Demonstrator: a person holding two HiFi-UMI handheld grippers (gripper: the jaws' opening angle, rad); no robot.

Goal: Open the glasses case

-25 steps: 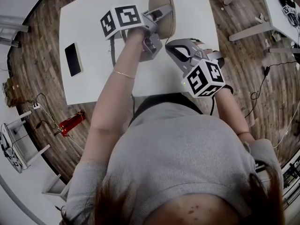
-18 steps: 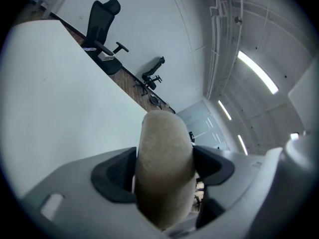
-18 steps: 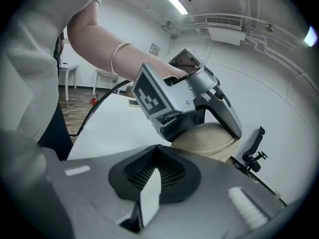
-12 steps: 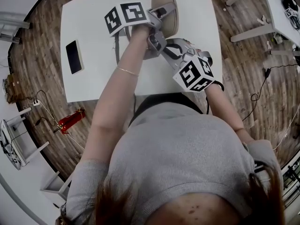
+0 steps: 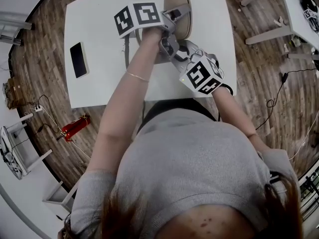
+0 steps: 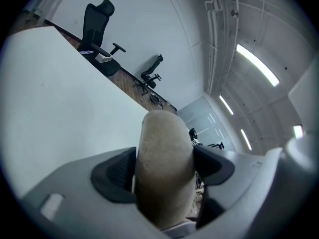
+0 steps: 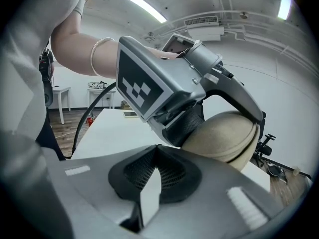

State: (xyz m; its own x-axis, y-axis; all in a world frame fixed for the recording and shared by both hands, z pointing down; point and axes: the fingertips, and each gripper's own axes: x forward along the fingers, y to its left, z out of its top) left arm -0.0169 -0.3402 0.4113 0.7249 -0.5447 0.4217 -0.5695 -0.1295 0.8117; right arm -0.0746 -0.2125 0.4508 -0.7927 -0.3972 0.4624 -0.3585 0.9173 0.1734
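The beige glasses case (image 5: 177, 9) lies closed on the white table (image 5: 104, 44) at its far edge. My left gripper (image 5: 174, 23) is shut on the case's near end. In the left gripper view the case (image 6: 160, 138) fills the gap and both black pads (image 6: 113, 176) press its sides. My right gripper (image 5: 177, 51) is shut with nothing in it, just before the case and close to the left gripper's body. In the right gripper view the shut right gripper (image 7: 152, 164) points at the left gripper (image 7: 164, 83), and the case (image 7: 224, 136) shows its lid seam.
A dark phone (image 5: 78, 59) lies on the table's left side. A red object (image 5: 75, 128) and cables are on the wooden floor at the left. Other white tables (image 5: 279, 19) stand at the right. Black office chairs (image 6: 99, 29) stand beyond the table.
My right gripper has moved left and forward towards the case and the left gripper, rolling as it went. The left gripper has kept its grip on the case in place.
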